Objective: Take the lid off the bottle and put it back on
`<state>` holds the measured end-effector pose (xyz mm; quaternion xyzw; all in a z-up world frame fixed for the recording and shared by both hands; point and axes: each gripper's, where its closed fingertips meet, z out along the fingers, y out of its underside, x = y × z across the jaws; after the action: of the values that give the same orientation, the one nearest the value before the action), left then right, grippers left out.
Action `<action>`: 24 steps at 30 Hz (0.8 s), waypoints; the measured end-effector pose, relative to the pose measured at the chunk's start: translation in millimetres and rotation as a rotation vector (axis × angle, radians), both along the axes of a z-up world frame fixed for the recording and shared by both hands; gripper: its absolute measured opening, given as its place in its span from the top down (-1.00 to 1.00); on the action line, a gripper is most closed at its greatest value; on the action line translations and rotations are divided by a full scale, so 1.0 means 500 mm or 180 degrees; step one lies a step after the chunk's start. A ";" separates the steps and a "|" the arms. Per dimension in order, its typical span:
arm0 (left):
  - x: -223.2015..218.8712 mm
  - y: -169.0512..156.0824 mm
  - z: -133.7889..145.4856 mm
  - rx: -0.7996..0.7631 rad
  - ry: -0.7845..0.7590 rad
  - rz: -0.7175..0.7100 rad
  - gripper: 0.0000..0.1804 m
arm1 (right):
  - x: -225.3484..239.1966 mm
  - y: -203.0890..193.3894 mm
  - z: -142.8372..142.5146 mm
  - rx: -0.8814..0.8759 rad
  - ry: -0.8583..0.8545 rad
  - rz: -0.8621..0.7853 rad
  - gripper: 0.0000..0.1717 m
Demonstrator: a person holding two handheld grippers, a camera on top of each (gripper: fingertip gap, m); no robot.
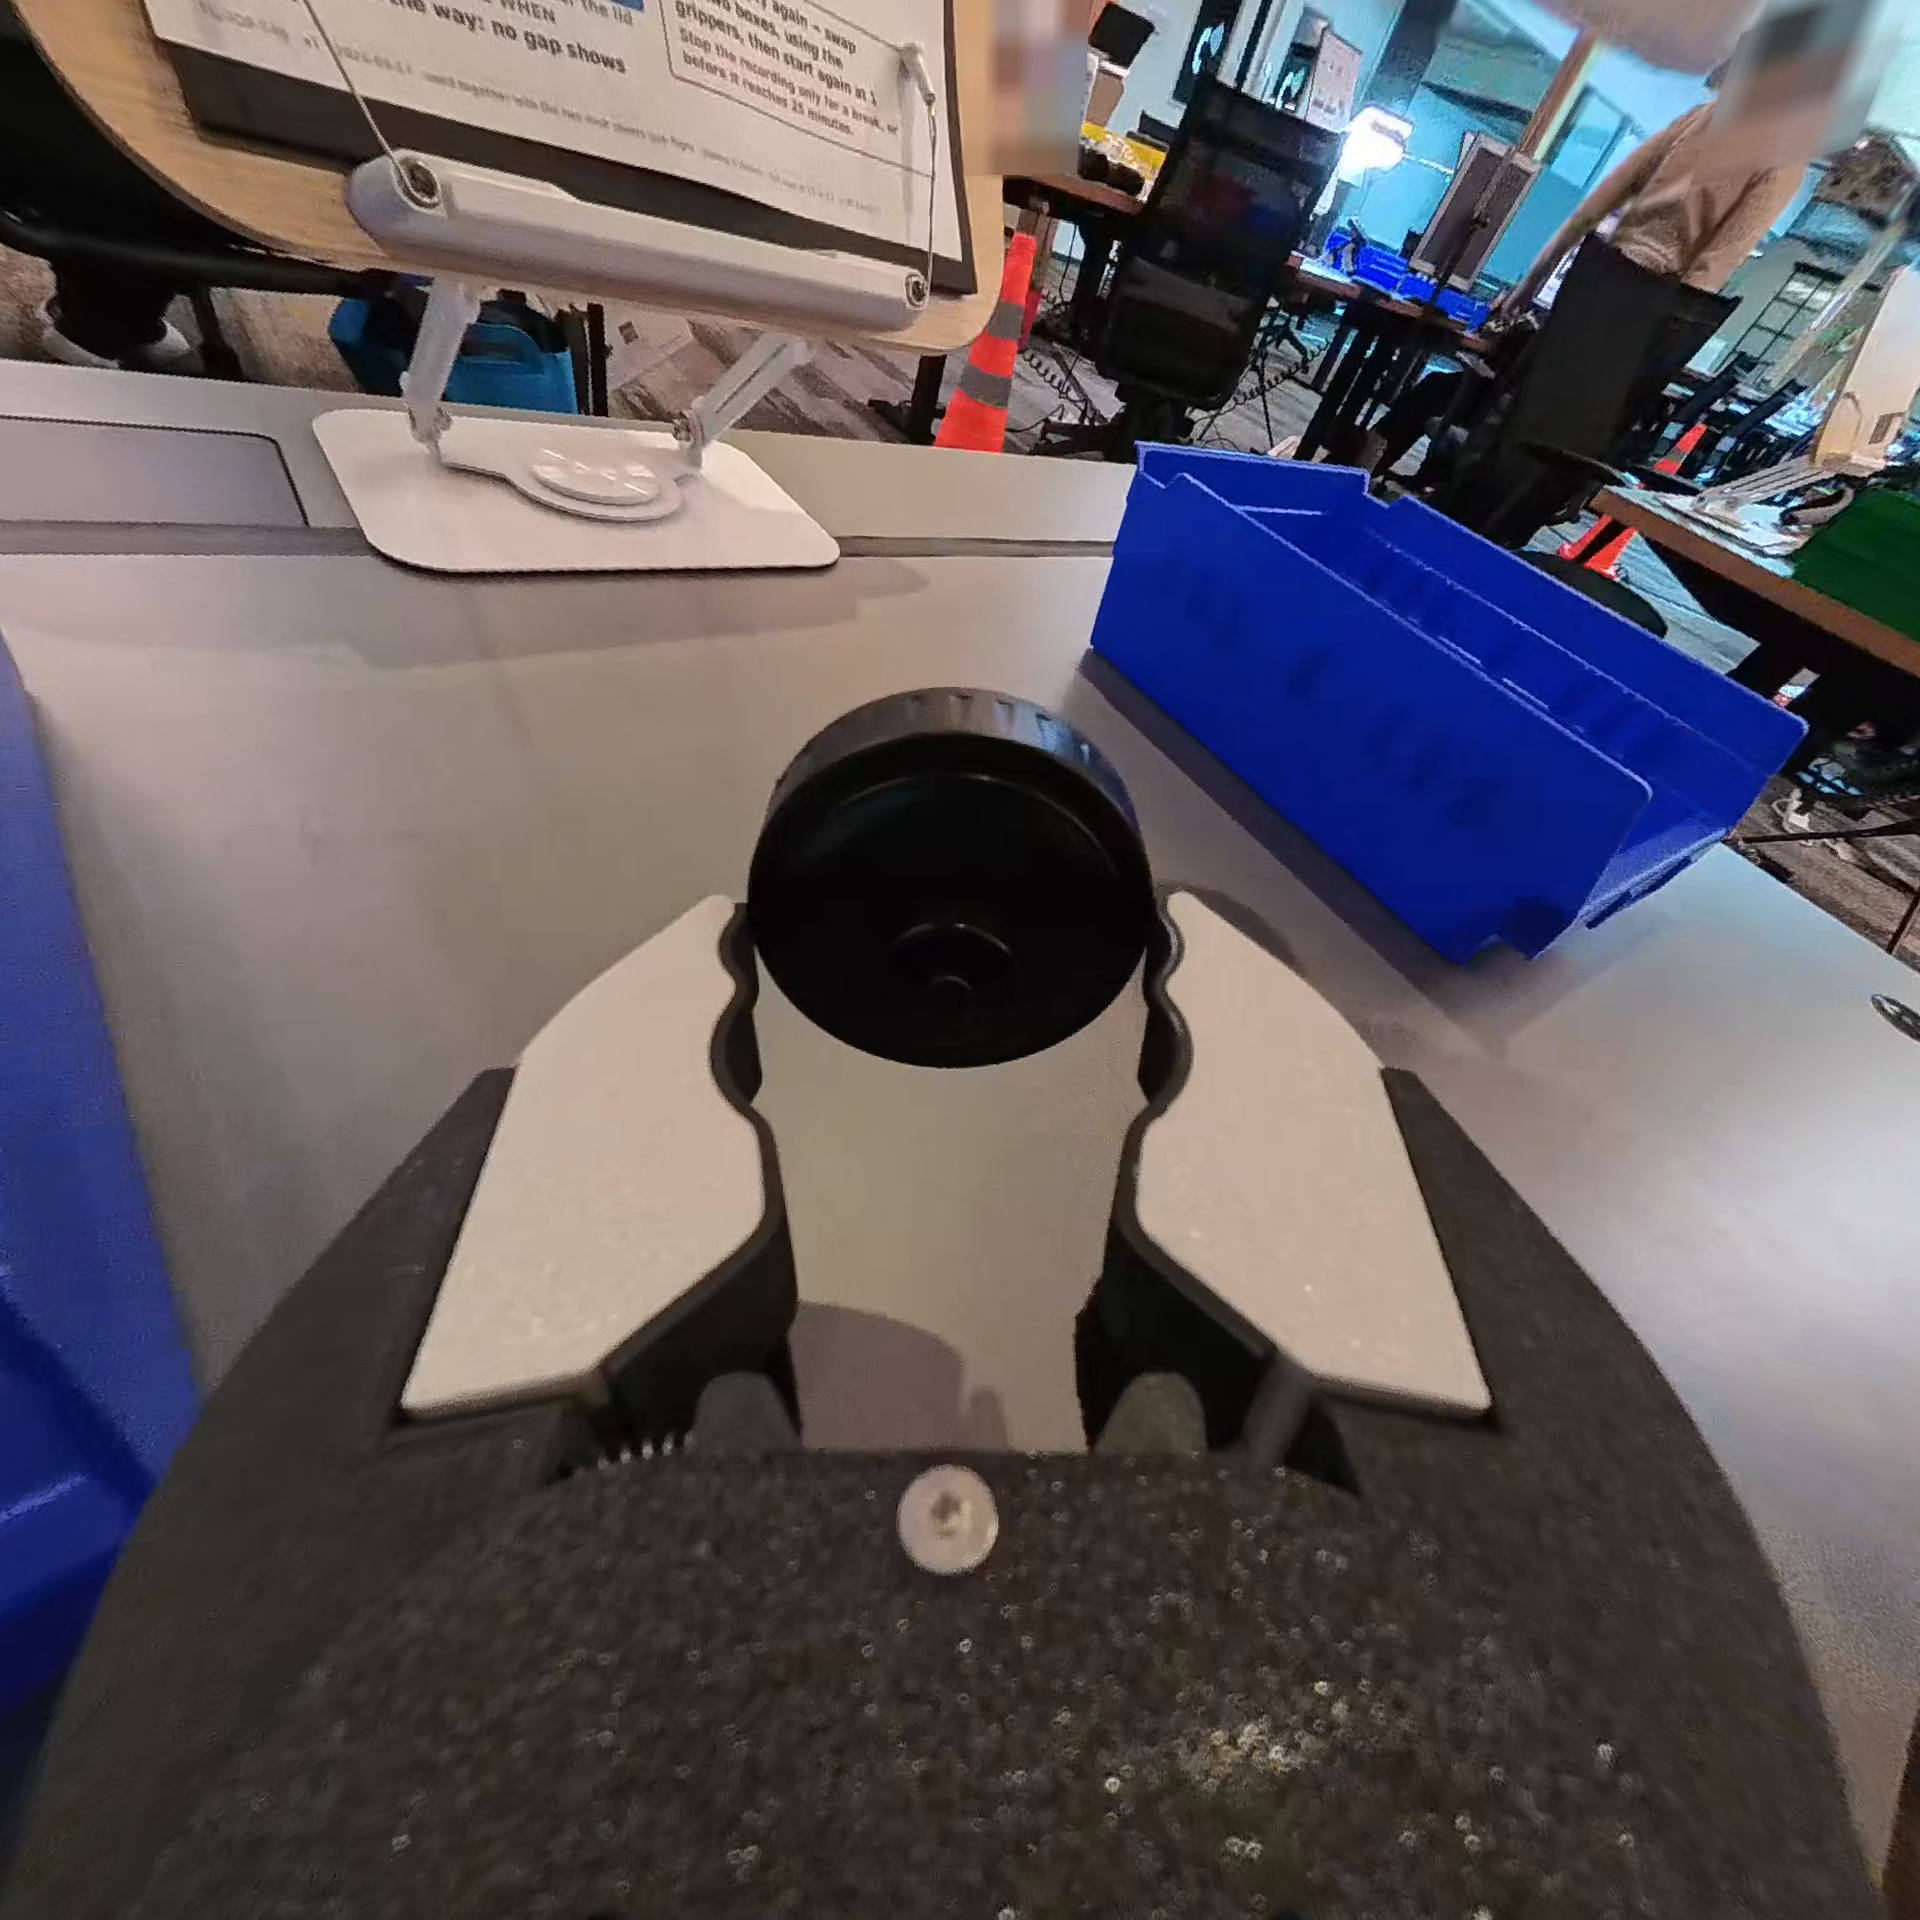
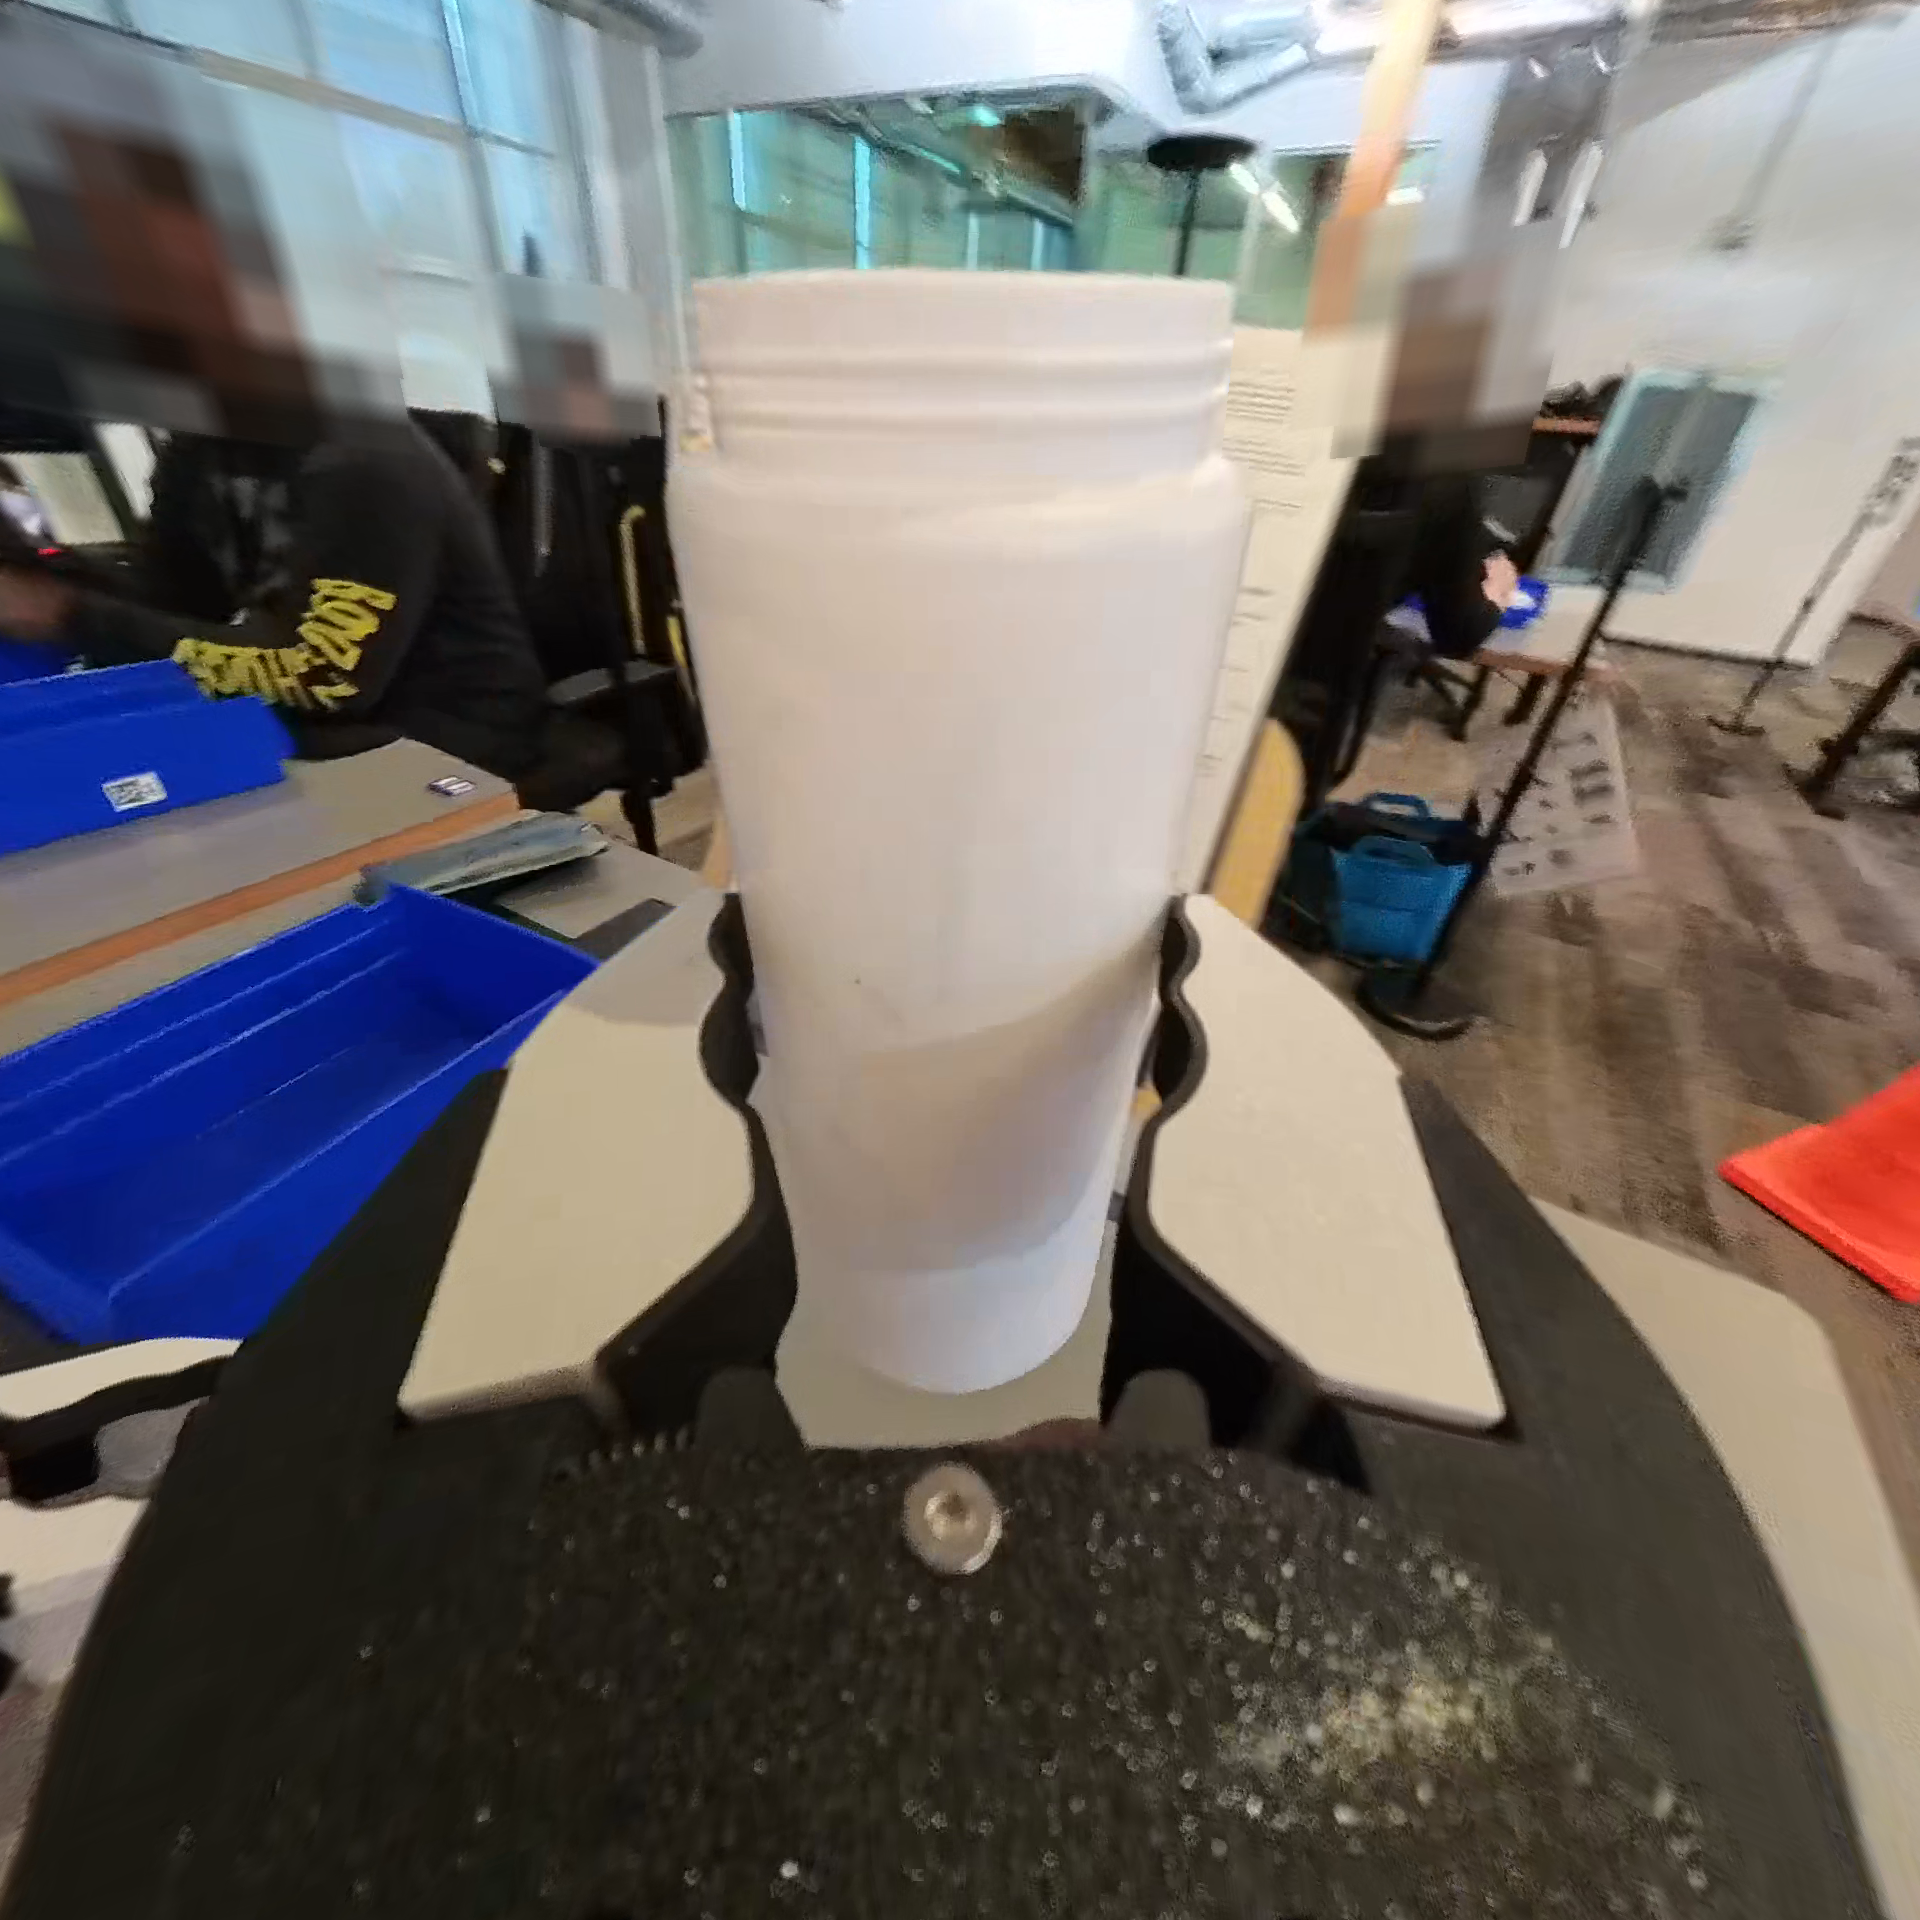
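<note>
Left tongs (image 1: 948,925) clamp the black lid (image 1: 948,883); right tongs (image 2: 951,966) clamp the open white bottle (image 2: 956,727). Best seated level over the bottle's threaded neck, then twisted.

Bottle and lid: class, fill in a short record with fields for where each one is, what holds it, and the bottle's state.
Lid: black lid, clamped at its sides between the left gripper fingers, above the grey table
Bottle: white bottle, upright, gripped by the right gripper
Bottle mouth: uncapped, threads showing
Nearby: blue bin
</note>
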<state>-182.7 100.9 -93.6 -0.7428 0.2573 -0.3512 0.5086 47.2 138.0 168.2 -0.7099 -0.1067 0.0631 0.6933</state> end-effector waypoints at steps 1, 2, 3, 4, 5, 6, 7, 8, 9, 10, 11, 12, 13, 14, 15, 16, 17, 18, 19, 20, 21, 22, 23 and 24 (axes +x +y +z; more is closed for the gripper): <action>0.002 -0.001 0.001 0.0010 -0.0003 -0.0012 0.22 | 0.032 -0.009 0.018 -0.0116 0.0040 -0.0091 0.12; 0.004 -0.001 0.003 0.0020 -0.0003 -0.0020 0.22 | 0.066 -0.016 0.031 -0.0241 0.0070 -0.0203 0.12; 0.006 -0.001 0.004 0.0035 -0.0001 -0.0023 0.22 | 0.100 -0.021 0.035 -0.0384 0.0097 -0.0331 0.12; 0.008 -0.001 0.006 0.0048 -0.0001 -0.0029 0.22 | 0.134 -0.024 0.026 -0.0619 0.0157 -0.0470 0.12; 0.009 -0.002 0.007 0.0056 -0.0012 -0.0042 0.22 | 0.165 -0.027 0.006 -0.0927 0.0237 -0.0599 0.12; 0.011 -0.004 0.011 0.0065 -0.0046 -0.0060 0.22 | 0.192 -0.029 -0.015 -0.1145 0.0292 -0.0704 0.12; 0.013 -0.007 0.016 0.0070 -0.0093 -0.0086 0.22 | 0.214 -0.029 -0.036 -0.1275 0.0332 -0.0773 0.12; 0.014 -0.010 0.019 0.0063 -0.0130 -0.0112 0.22 | 0.232 -0.028 -0.064 -0.1440 0.0367 -0.0822 0.12; 0.015 -0.012 0.019 0.0051 -0.0147 -0.0124 0.22 | 0.246 -0.028 -0.102 -0.1672 0.0395 -0.0848 0.12; 0.014 -0.012 0.019 0.0045 -0.0151 -0.0118 0.22 | 0.256 -0.028 -0.144 -0.1904 0.0423 -0.0839 0.12; 0.014 -0.012 0.019 0.0046 -0.0147 -0.0113 0.22 | 0.264 -0.028 -0.186 -0.2111 0.0467 -0.0821 0.12; 0.013 -0.013 0.018 0.0047 -0.0137 -0.0116 0.22 | 0.272 -0.027 -0.228 -0.2296 0.0524 -0.0825 0.12; 0.014 -0.013 0.017 0.0043 -0.0125 -0.0122 0.22 | 0.279 -0.028 -0.273 -0.2498 0.0581 -0.0828 0.12; 0.014 -0.014 0.014 0.0036 -0.0114 -0.0133 0.22 | 0.281 -0.029 -0.319 -0.2714 0.0636 -0.0807 0.12; 0.014 -0.015 0.012 0.0026 -0.0102 -0.0143 0.22 | 0.281 -0.029 -0.363 -0.2917 0.0676 -0.0780 0.12; 0.014 -0.016 0.010 0.0020 -0.0090 -0.0145 0.22 | 0.280 -0.030 -0.404 -0.3103 0.0685 -0.0759 0.12; 0.014 -0.016 0.010 0.0024 -0.0081 -0.0142 0.22 | 0.279 -0.029 -0.439 -0.3257 0.0654 -0.0754 0.12; 0.012 -0.016 0.009 0.0034 -0.0072 -0.0140 0.22 | 0.279 -0.027 -0.471 -0.3394 0.0584 -0.0760 0.12; 0.011 -0.016 0.009 0.0042 -0.0057 -0.0136 0.22 | 0.278 -0.025 -0.498 -0.3525 0.0504 -0.0775 0.12; 0.010 -0.015 0.007 0.0047 -0.0040 -0.0130 0.22 | 0.273 -0.023 -0.522 -0.3662 0.0425 -0.0762 0.12; 0.008 -0.015 0.005 0.0045 -0.0026 -0.0126 0.22 | 0.265 -0.021 -0.543 -0.3801 0.0338 -0.0713 0.12; 0.007 -0.014 0.003 0.0035 -0.0016 -0.0124 0.22 | 0.255 -0.017 -0.560 -0.3920 0.0276 -0.0663 0.13; 0.006 -0.012 0.001 0.0022 -0.0012 -0.0123 0.22 | 0.245 -0.016 -0.574 -0.4055 0.0236 -0.0625 0.13; 0.005 -0.012 0.000 0.0008 -0.0011 -0.0124 0.22 | 0.237 -0.015 -0.587 -0.4191 0.0190 -0.0609 0.13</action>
<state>-180.2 95.1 -93.8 -0.7364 0.2713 -0.3620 0.5030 165.5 130.6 -125.4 -0.9894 0.0368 0.0730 0.1202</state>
